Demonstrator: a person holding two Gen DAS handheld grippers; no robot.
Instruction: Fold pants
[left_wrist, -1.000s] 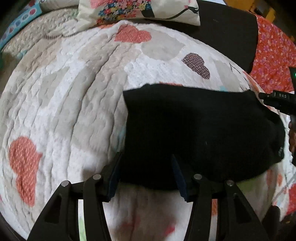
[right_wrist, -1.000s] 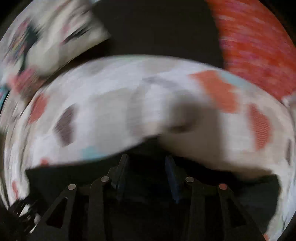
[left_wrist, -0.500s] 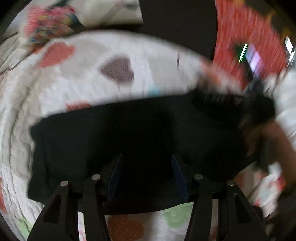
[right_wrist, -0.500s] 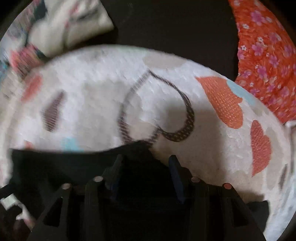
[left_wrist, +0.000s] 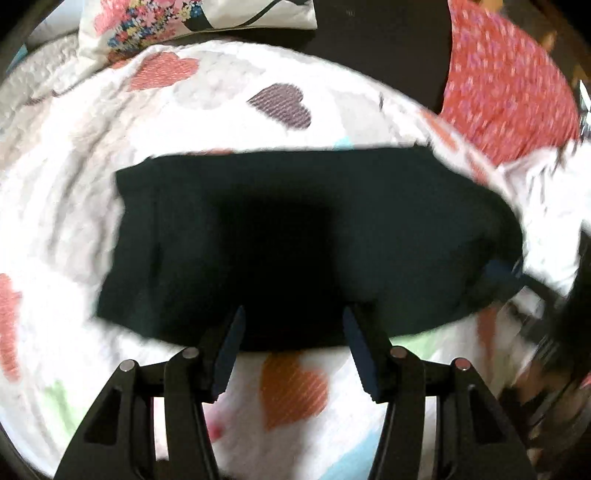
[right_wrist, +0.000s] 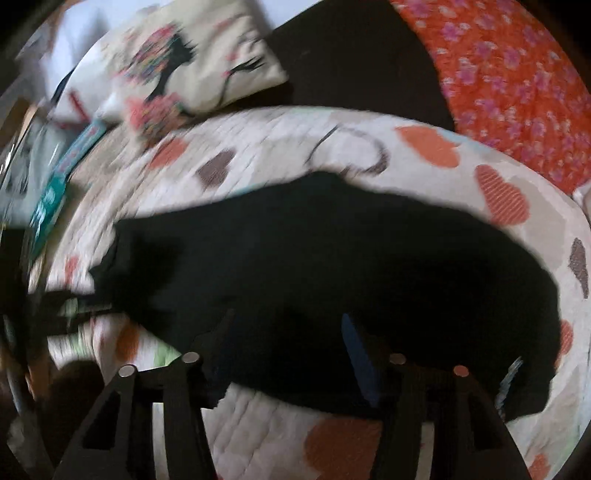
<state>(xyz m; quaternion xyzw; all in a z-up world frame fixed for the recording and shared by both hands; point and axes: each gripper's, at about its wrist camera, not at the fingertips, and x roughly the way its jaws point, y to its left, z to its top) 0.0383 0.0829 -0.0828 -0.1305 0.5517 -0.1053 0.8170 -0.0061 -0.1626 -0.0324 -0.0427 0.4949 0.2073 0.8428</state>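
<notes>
No readable text, label or number shows in either view.

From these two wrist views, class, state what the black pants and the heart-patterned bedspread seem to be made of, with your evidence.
Black folded pants: probably soft matte knit or cotton, no shine, limp edges; blur hides the weave. White heart-patterned bedspread: looks like quilted cotton-type fabric, matte, with stitched ridges and puckering.

This is looking like a bedroom in a home. A white quilt with hearts (left_wrist: 92, 155) is covering a bed, a printed pillow (left_wrist: 207, 18) is lying at the far side, and a red flowered cloth (right_wrist: 517, 92) is lying at the far right.
</notes>
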